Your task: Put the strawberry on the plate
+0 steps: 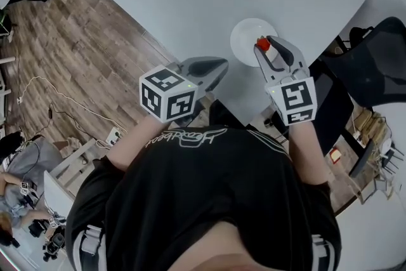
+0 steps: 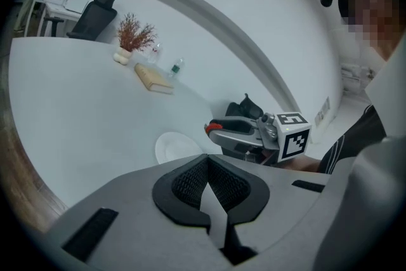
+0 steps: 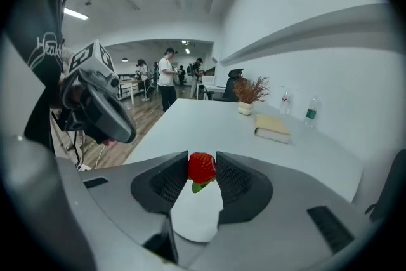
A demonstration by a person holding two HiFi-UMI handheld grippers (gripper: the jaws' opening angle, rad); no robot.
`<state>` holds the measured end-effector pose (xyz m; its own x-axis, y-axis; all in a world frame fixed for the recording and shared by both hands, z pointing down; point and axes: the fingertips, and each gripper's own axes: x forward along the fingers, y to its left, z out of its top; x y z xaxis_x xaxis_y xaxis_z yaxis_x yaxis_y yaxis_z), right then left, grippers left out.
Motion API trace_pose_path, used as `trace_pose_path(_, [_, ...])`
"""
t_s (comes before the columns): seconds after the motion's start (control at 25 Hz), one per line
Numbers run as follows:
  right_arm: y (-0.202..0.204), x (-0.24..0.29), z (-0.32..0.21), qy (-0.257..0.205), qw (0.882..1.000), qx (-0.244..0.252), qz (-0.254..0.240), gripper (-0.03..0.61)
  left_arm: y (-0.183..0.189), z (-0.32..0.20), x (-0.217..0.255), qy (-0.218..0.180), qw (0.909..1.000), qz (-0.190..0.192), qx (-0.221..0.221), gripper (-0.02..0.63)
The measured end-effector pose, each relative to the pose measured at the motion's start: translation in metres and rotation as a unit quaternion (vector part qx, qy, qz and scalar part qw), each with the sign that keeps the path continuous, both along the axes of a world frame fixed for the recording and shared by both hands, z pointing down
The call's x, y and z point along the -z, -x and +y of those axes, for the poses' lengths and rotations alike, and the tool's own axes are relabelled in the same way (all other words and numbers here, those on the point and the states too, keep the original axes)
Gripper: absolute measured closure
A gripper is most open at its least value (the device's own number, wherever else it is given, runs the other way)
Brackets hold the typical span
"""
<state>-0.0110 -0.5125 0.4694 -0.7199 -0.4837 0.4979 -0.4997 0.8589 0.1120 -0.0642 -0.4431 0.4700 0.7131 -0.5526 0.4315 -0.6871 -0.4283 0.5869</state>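
Note:
A red strawberry (image 1: 262, 43) is pinched between the pads of my right gripper (image 1: 267, 46), which is shut on it. It hangs over the near right rim of the small white plate (image 1: 248, 35) on the white table. In the right gripper view the strawberry (image 3: 202, 167) sits between the dark pads, its green leaf pointing down, with the plate (image 3: 195, 218) showing below it. My left gripper (image 1: 221, 65) is shut and holds nothing, at the table's near edge to the left of the plate. The left gripper view shows the plate (image 2: 174, 148) and the right gripper (image 2: 214, 128) just above it.
A tan book (image 2: 152, 79) lies at the table's far side beside a potted dried plant (image 2: 130, 41) and two small bottles (image 2: 176, 66). A black office chair (image 1: 374, 66) stands to my right. The table's near edge (image 1: 241, 117) runs just in front of my body.

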Motion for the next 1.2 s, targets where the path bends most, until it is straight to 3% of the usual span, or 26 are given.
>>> trace_pose_path(0.52, [0.006,-0.085,-0.020,0.038,0.996,0.022,0.084,0.446,0.014,0.001,-0.032,0.033,0.9991,-0.020,0.019,0.607])
trace_pose_path(0.92, [0.006,-0.104,-0.027,0.077,0.993,0.016,0.089,0.446,0.016,-0.003,-0.034,0.040,0.9986,-0.023,0.024,0.607])
trace_pose_path(1.2, [0.009,-0.110,-0.024,0.061,0.990,0.035,0.121,0.446,0.019,0.001,-0.034,0.041,0.9985,-0.022,0.027,0.607])
